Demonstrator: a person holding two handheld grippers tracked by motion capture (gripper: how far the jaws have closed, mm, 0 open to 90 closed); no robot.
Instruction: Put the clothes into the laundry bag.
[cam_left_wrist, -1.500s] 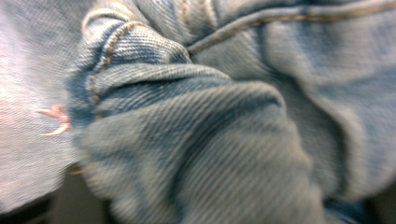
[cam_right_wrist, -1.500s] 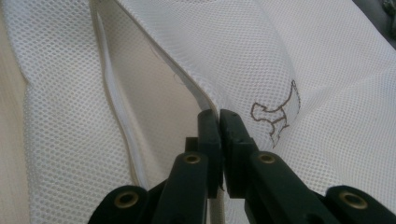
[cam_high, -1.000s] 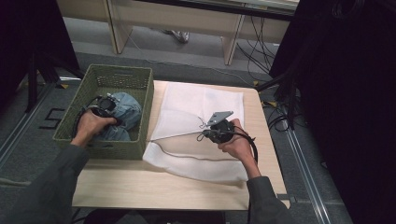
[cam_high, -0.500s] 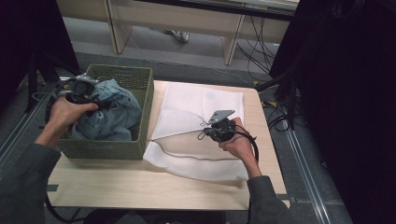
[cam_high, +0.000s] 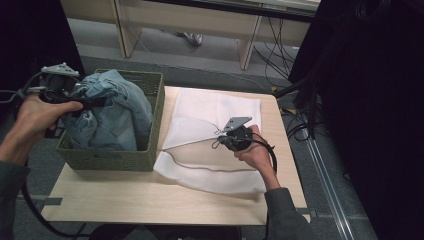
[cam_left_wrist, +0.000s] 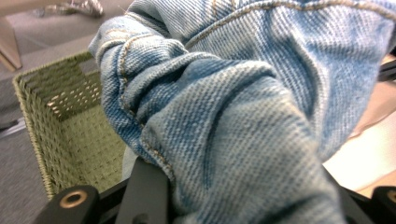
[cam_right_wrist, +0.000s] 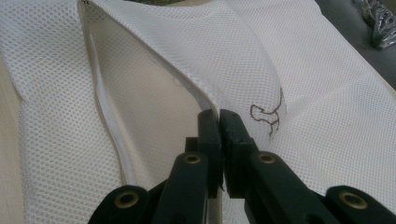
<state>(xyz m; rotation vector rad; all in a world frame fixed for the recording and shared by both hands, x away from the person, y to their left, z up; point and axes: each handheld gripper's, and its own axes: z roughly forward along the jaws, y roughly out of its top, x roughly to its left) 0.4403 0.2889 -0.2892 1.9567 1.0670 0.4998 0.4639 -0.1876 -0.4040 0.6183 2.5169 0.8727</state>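
Your left gripper (cam_high: 82, 102) pinches the jeans (cam_high: 117, 112) above the basket (cam_high: 112, 159); your right gripper (cam_right_wrist: 218, 116) clamps the mesh bag (cam_right_wrist: 224, 56) edge; no legible writing

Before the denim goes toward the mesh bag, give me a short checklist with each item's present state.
1. Left gripper has the denim garment clamped: ok, cloth bulges between its fingers in the left gripper view.
2. Garment fully out of the green basket: not ok, its lower part hangs inside.
3. Right gripper shut on the mesh bag edge: ok, fingers pinch the upper layer by the zipper.
4. Bag mouth open: ok, the upper layer is lifted off the lower one.
5. Mouth wide enough for the garment: cannot tell.
6. Path from basket to bag free: ok, they sit side by side.
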